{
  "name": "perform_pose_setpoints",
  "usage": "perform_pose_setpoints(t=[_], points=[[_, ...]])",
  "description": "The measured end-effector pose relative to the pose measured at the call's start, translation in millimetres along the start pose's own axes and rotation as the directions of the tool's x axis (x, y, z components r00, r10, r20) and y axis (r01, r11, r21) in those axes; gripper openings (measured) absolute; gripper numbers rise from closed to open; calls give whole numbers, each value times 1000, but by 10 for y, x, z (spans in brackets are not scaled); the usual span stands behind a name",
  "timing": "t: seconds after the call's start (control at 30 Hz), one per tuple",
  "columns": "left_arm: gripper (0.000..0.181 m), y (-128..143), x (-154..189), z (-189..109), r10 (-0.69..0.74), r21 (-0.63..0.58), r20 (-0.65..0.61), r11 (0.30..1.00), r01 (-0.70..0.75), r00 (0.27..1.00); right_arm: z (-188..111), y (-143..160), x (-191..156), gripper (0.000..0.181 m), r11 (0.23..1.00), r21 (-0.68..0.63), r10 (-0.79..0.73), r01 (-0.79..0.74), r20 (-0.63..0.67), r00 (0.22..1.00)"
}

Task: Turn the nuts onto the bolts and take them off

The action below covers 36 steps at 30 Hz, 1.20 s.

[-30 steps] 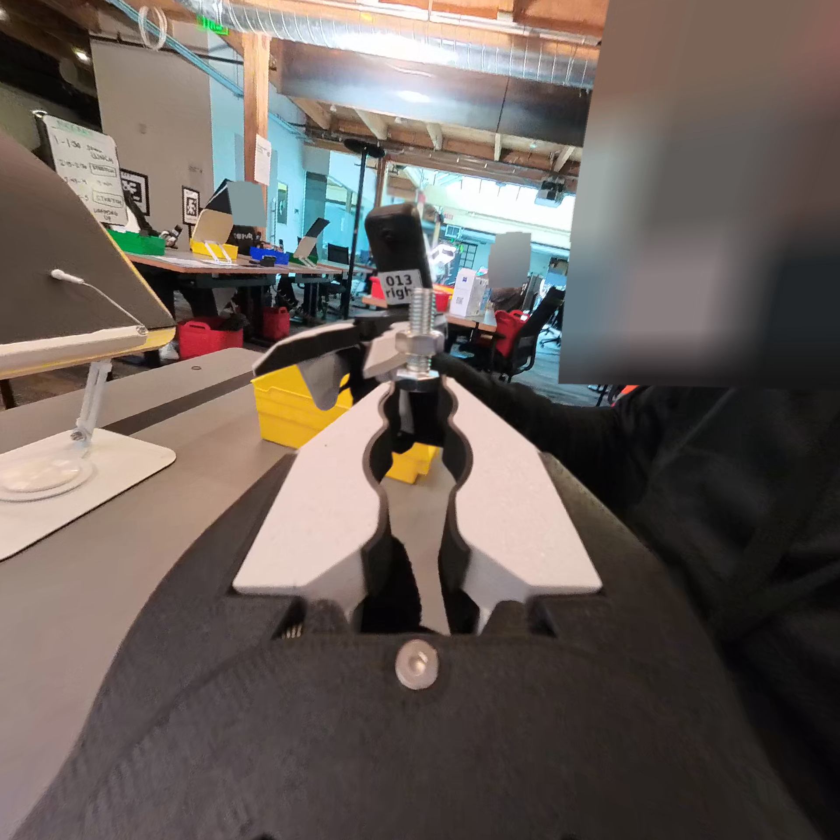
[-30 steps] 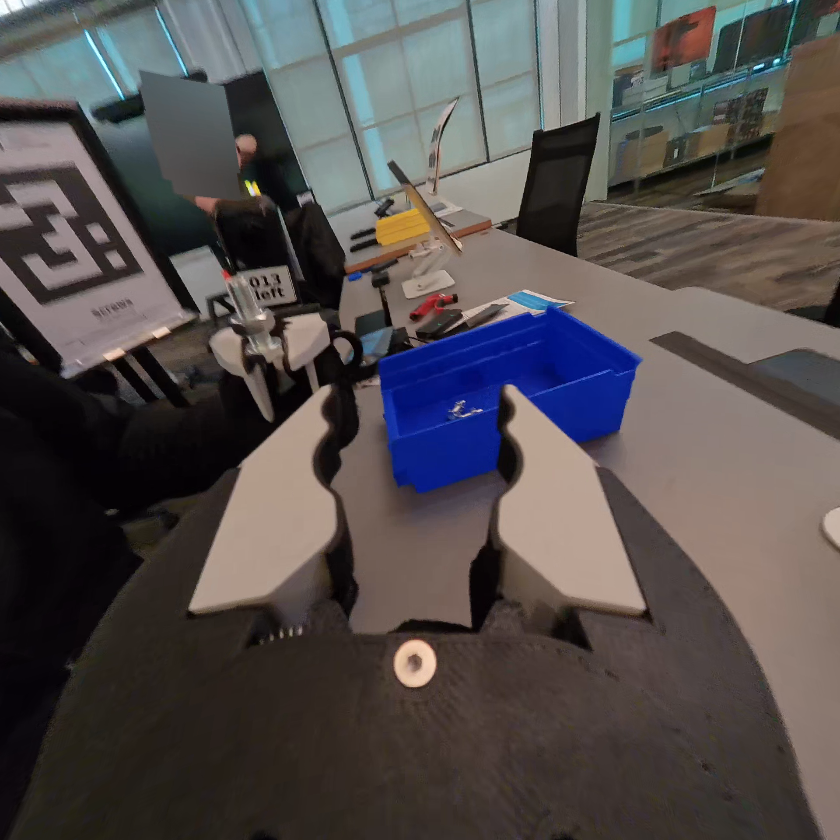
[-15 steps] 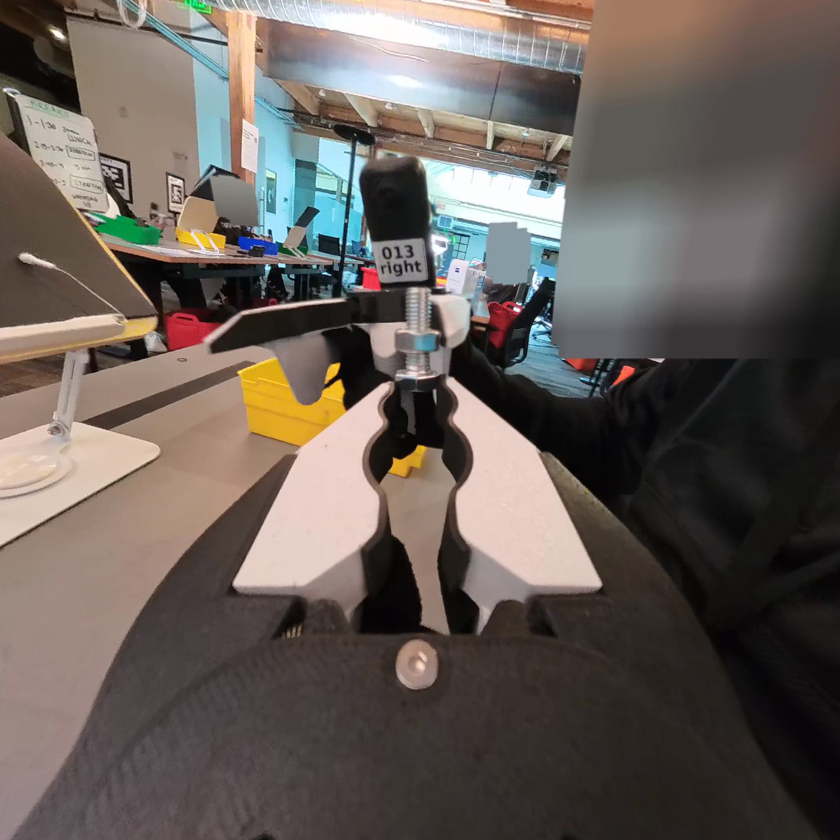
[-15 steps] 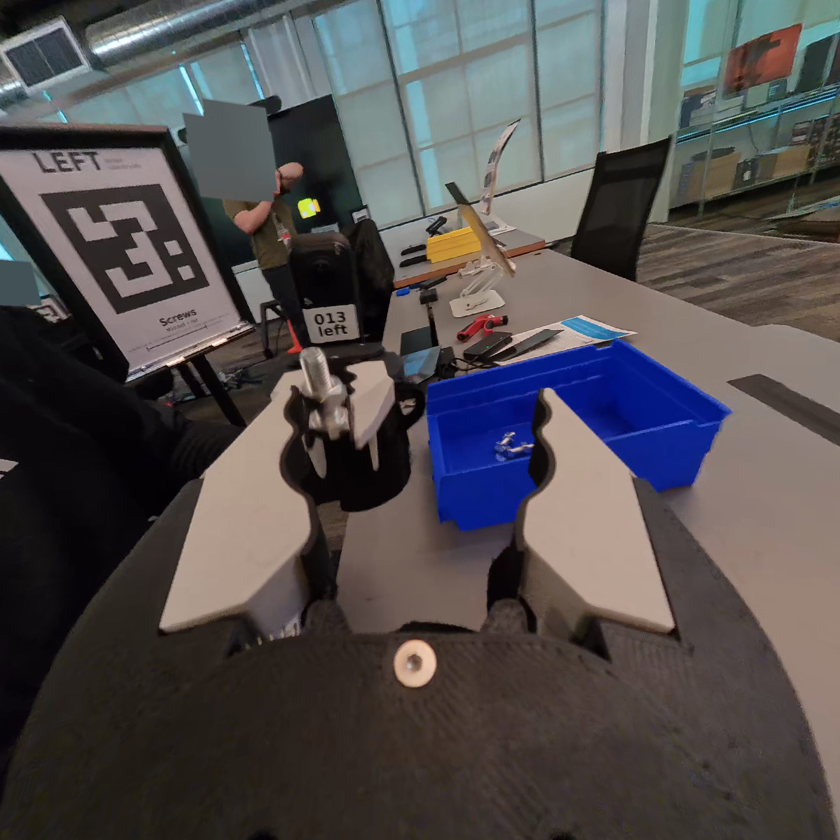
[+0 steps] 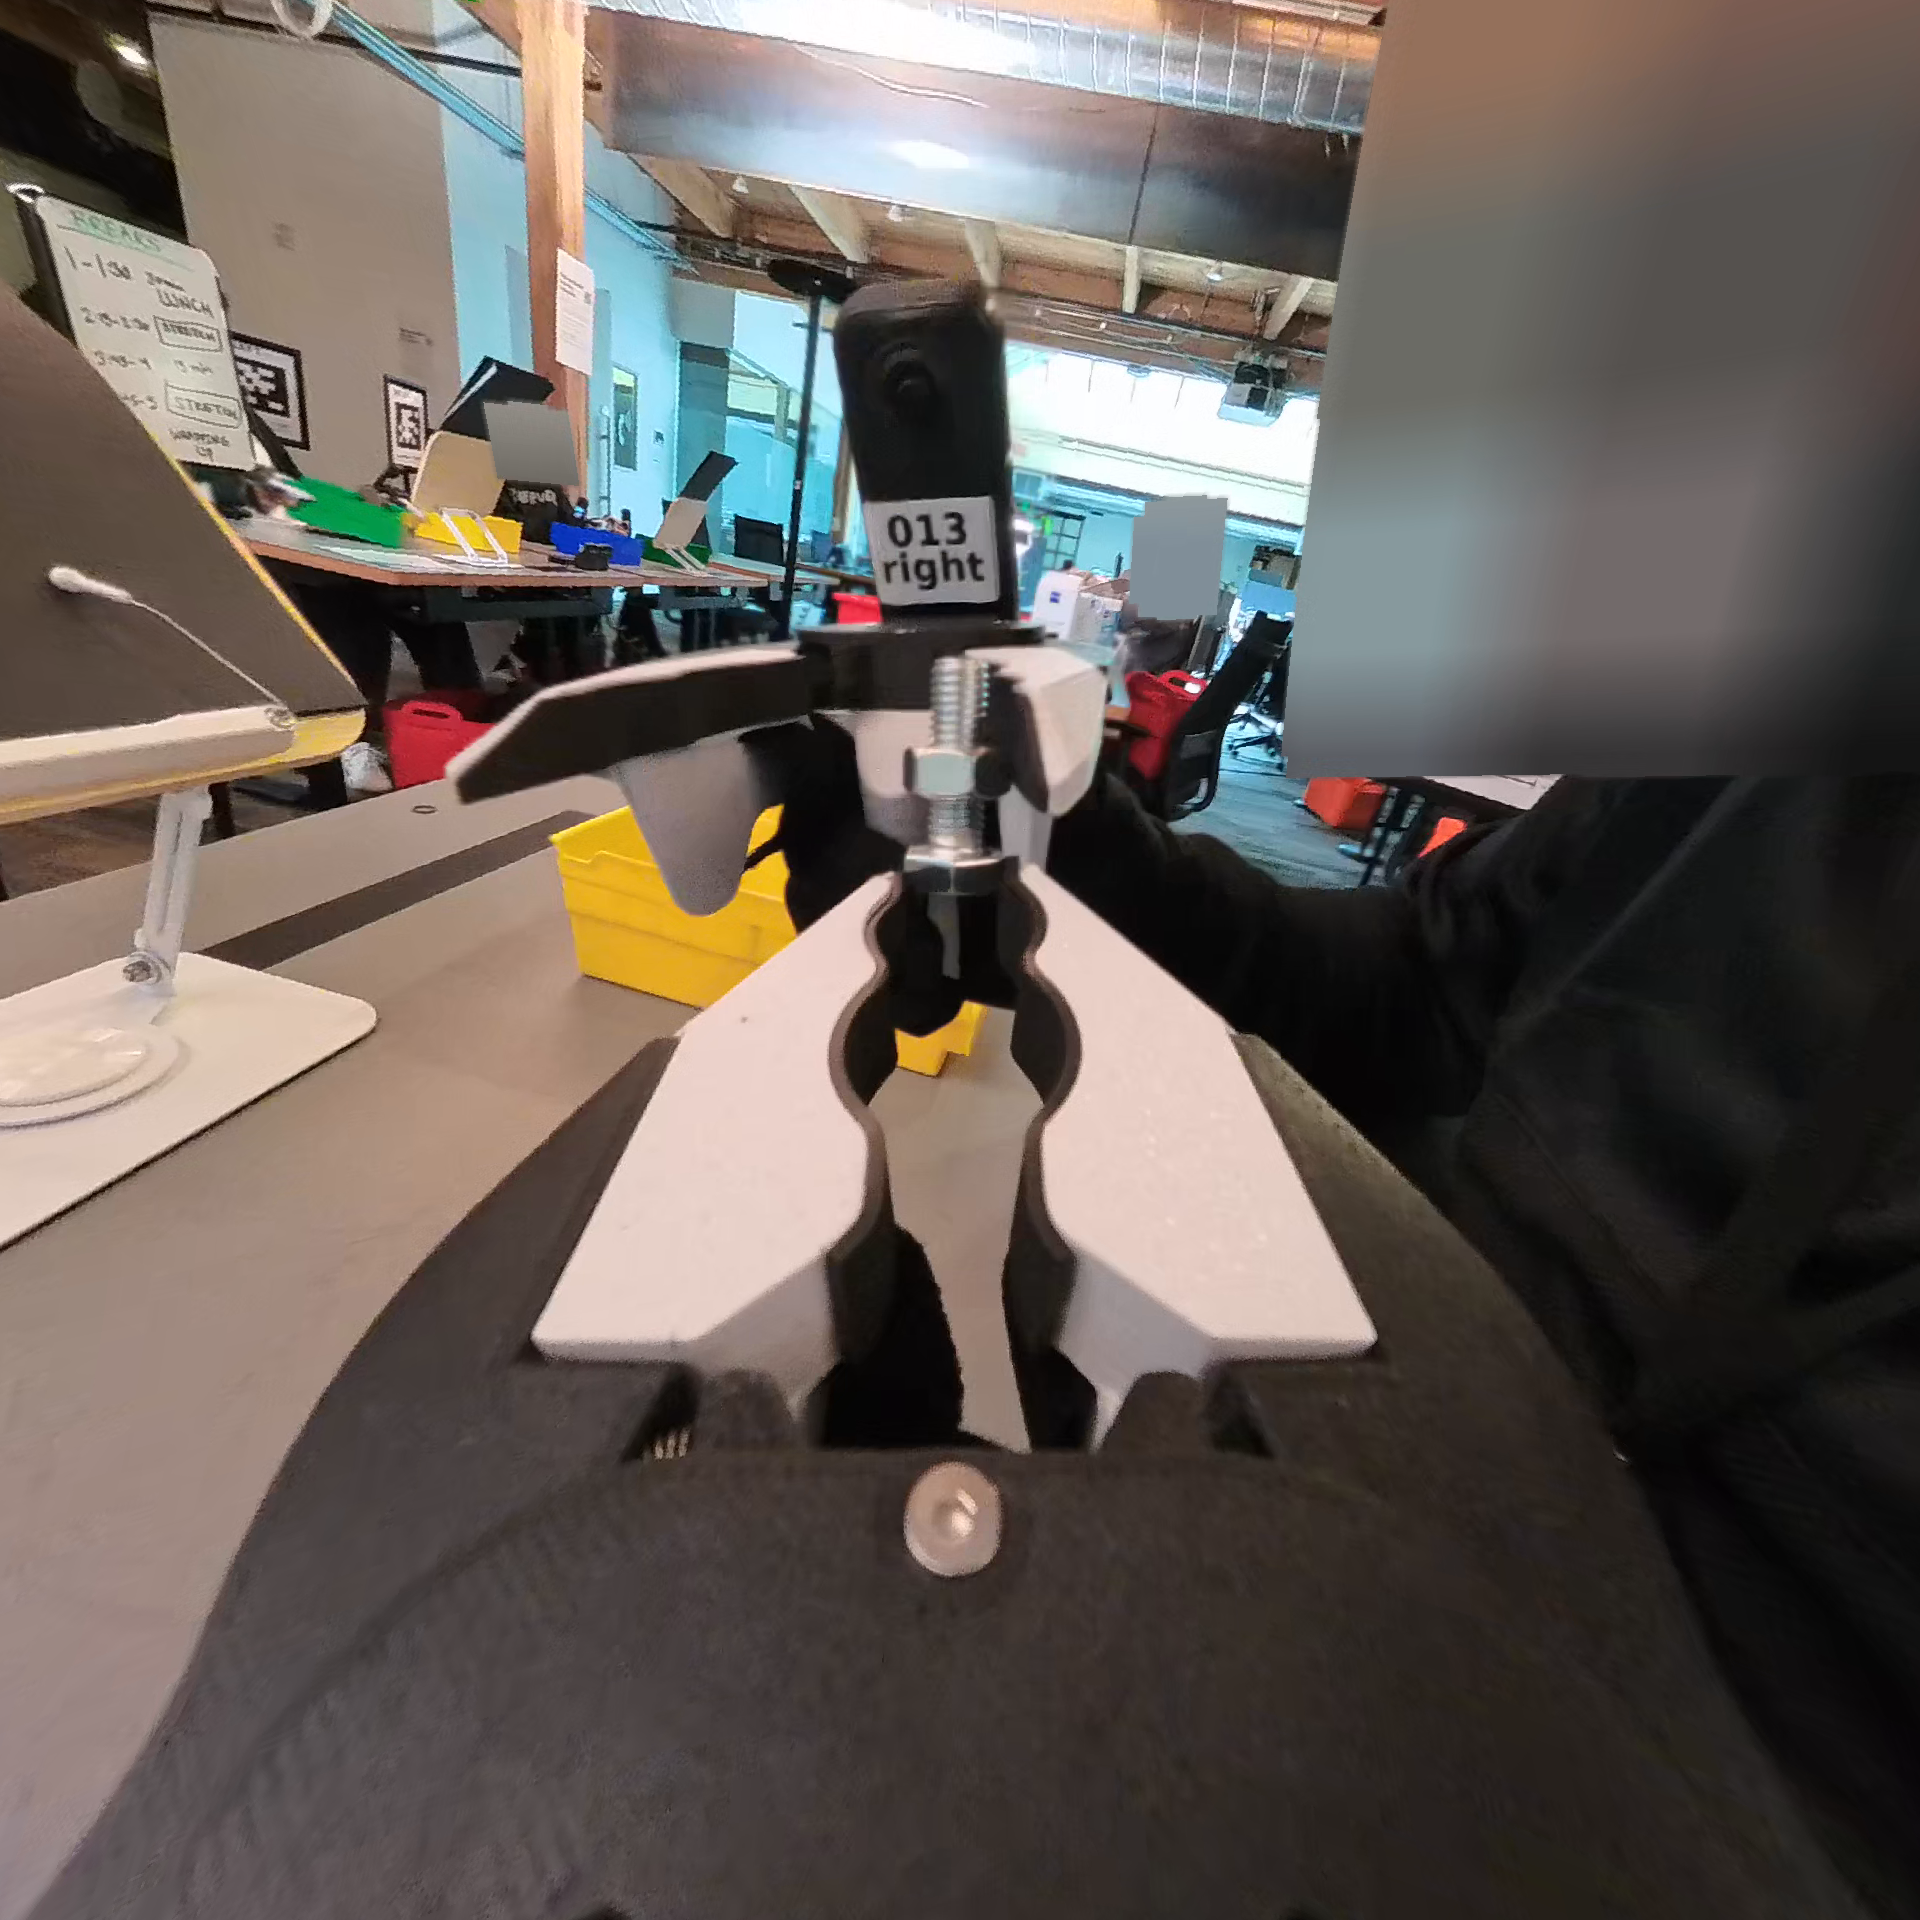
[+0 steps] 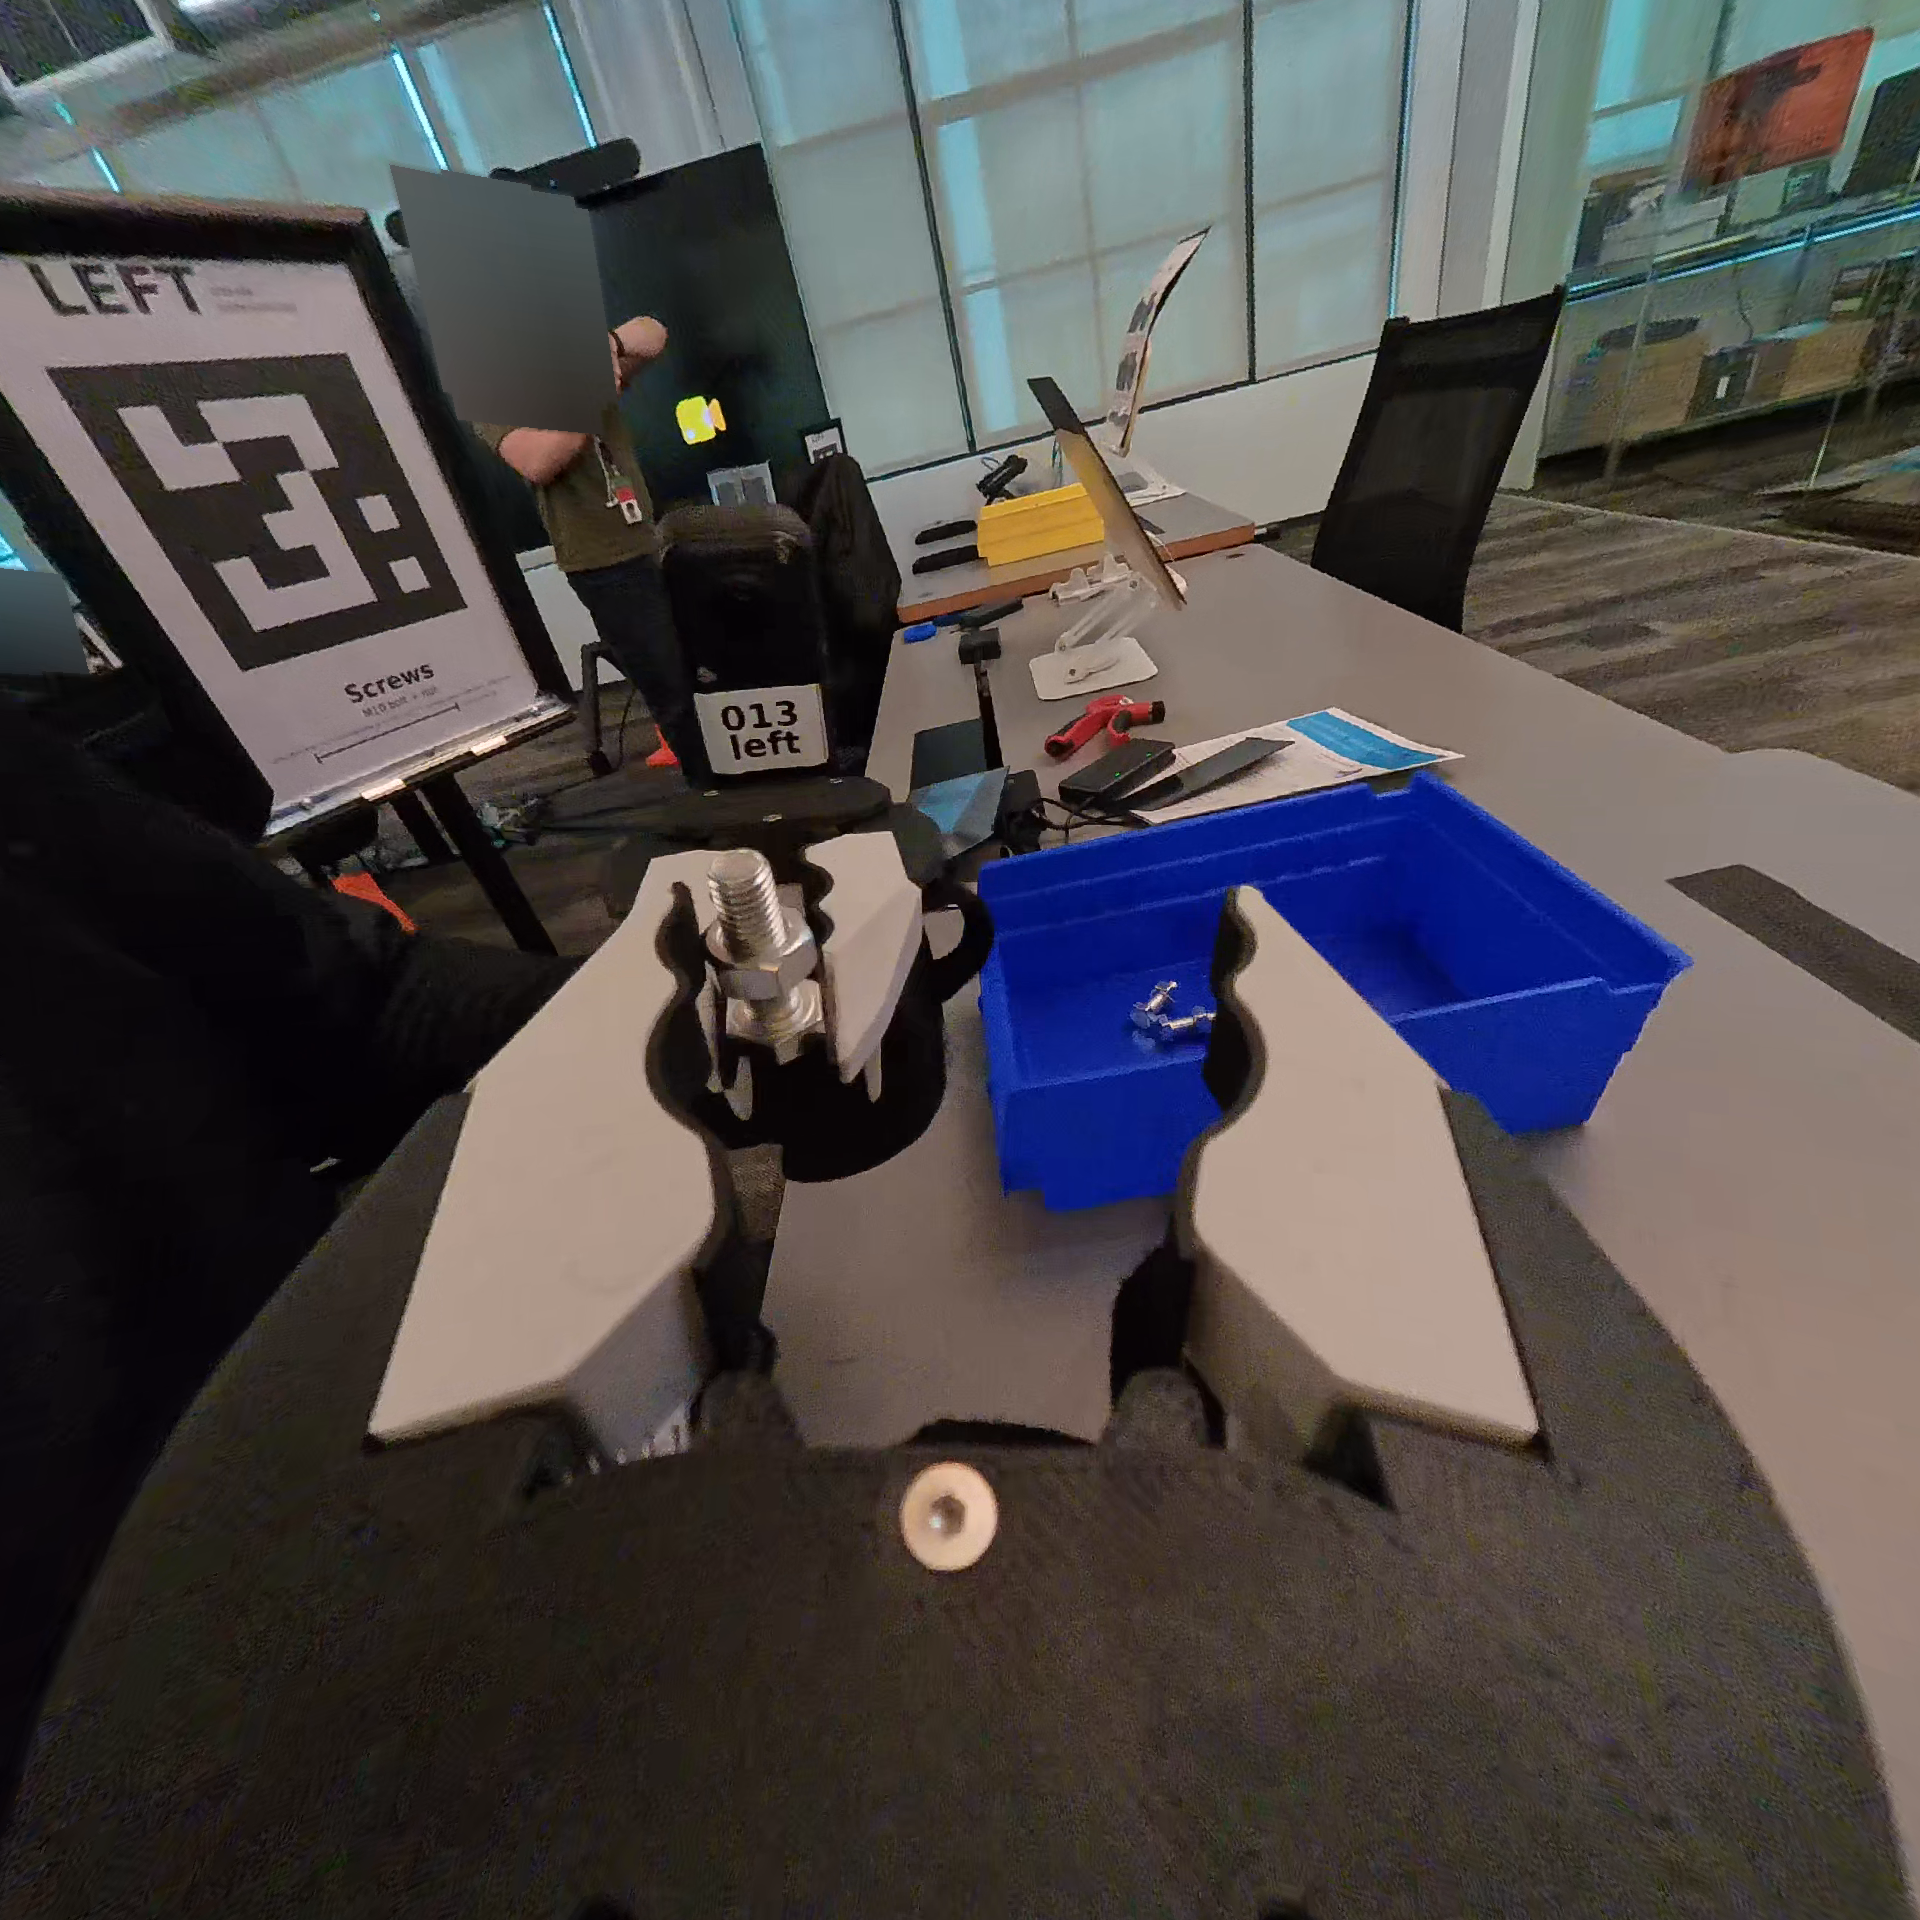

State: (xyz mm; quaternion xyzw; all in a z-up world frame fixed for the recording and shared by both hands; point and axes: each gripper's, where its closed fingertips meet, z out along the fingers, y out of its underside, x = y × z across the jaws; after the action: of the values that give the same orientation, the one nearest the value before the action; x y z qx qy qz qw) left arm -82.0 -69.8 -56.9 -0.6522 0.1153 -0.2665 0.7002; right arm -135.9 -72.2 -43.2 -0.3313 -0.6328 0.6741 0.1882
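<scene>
Step in hand, as judged: the turning of a nut on its bolt, with the right gripper point(image 6: 956, 997) brought up to take the nut; whether it was going on or coming off could not be told; left gripper point(image 5: 951, 904) had its jaws nearly closed, clamped on the lower end of the bolt point(image 5: 958, 769), at or just under the head, holding it upright above the desk point(image 5: 343, 1164); right gripper's jaws stood wide apart and held nothing, its left finger point(image 6: 582, 1122) close against the bolt, the right one well off over the blue bin point(image 6: 1455, 966); the next move probably called for centring the open jaws on the nut point(image 6: 756, 961) and closing on its flats, then twisting while the left kept the bolt from turning; bolt was bright silver steel, coarse thread showing above and below the hex nut, which sat about midway up the shank; a few small loose silver pieces lay in the blue bin; a yellow bin point(image 5: 644, 914) stood on the desk behind the grippers.
</scene>
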Motion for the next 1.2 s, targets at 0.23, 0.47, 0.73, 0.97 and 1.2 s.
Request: perform_pose_setpoints(t=[0.23, 0.47, 0.73, 0.97, 1.2], points=[[14, -164, -58, -147, 19, 42, 25, 999, -20, 1000, -612, -7, 436, 65, 999, 34, 0, 7, -196, 981], [14, -42, -29, -24, 7, 6, 15, 1000, -7, 1000, -223, -114, -9, 91, 998, 3, -69, 69, -68, 995], [14, -160, -15, -104, -3, 68, 2, 998, 3, 1000, -385, -21, 265, 50, 998, -23, -61, 58, -165, 984], [14, -56, -41, -46, 1, 26, 9, 1000, -2, 1000, -304, -117, 56, 93, 997, -12, -71, 70, -92, 993], [14, -128, 4, -81, 25, 40, 4, 999, -25, 1000, -258, -119, 175, 71, 998, -23, -54, 51, -128, 990]])
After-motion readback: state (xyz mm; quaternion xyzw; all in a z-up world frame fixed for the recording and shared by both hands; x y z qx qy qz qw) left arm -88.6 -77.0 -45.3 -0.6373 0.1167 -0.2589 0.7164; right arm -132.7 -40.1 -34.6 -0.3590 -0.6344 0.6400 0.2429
